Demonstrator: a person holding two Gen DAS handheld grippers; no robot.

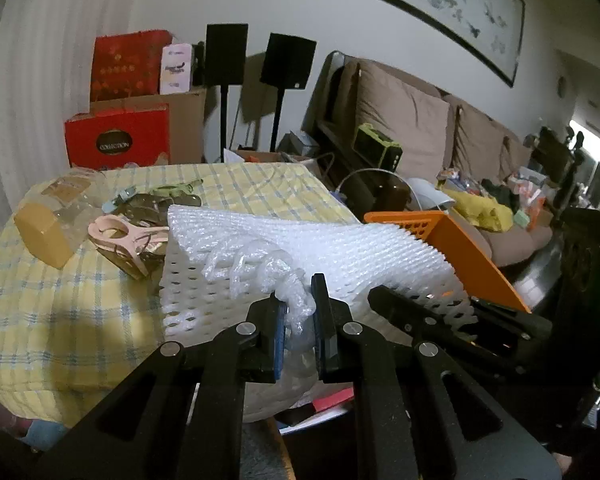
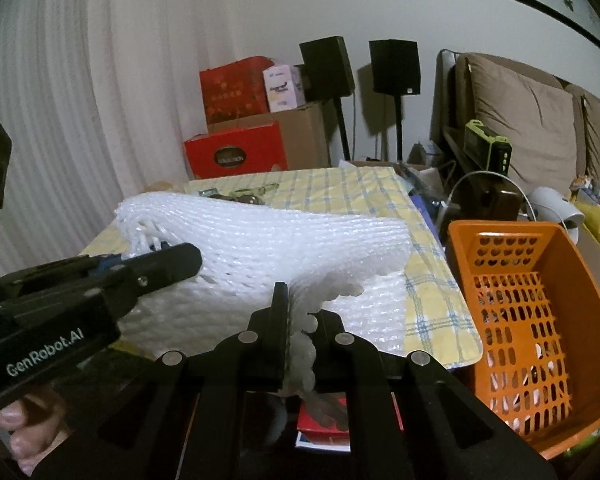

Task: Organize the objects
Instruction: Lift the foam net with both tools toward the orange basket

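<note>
The foam sheet (image 1: 260,248) covers the near tabletop; clips (image 1: 128,236) and a tan block (image 1: 44,236) crowd the left, the orange basket (image 2: 540,320) the right; the checked cloth (image 1: 52,308) lies bare near left.

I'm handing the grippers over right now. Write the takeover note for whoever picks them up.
Left gripper: shut on the near edge of the white foam net sheet.
Right gripper: shut on the same sheet's edge, further right.
The sheet is lifted at the near side, above the checked tablecloth.
Orange basket: at the table's right.
Clips and a tan block lie on the cloth.
Left to do: stow the sheet, probably in the basket, then the small items.
</note>
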